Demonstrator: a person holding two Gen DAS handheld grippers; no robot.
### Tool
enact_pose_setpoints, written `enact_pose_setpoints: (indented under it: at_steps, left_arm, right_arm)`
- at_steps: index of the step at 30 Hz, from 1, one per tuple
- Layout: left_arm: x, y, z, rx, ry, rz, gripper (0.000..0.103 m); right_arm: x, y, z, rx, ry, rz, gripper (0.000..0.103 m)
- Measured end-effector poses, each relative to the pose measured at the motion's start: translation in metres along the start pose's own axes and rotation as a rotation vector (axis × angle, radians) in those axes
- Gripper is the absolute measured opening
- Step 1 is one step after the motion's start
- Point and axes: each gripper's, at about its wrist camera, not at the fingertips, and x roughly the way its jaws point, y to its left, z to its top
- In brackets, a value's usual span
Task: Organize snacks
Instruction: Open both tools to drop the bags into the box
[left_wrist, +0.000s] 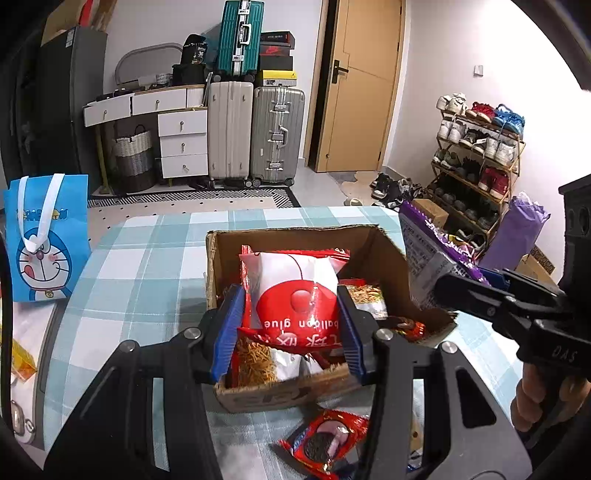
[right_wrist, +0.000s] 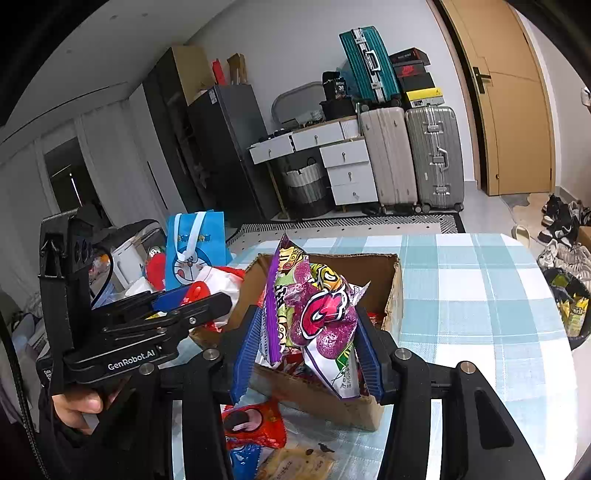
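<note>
While the left gripper (left_wrist: 291, 325) jaws clamp a red balloon-glue packet (left_wrist: 295, 295) over the cardboard box (left_wrist: 295, 395), the right gripper (right_wrist: 310, 350) jaws pinch purple snack bags (right_wrist: 314, 310) above its near rim, counter (right_wrist: 480, 295) open rightward.

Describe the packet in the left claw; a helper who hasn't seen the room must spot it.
On the checked table stands an open cardboard box. Above it the left claw grips a puffy packet. It alone is white with a big red balloon and the words "balloon glue"; the right claw's packet is purple.
</note>
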Motion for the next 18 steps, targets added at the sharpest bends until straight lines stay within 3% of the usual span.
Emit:
enact_pose_setpoints:
  at_steps: [18]
  left_arm:
    - [0.068, 0.006, -0.002, -0.004, 0.070, 0.016, 0.046]
  right_arm:
    - [0.039, -0.017, -0.005, 0.045, 0.069, 0.003, 0.049]
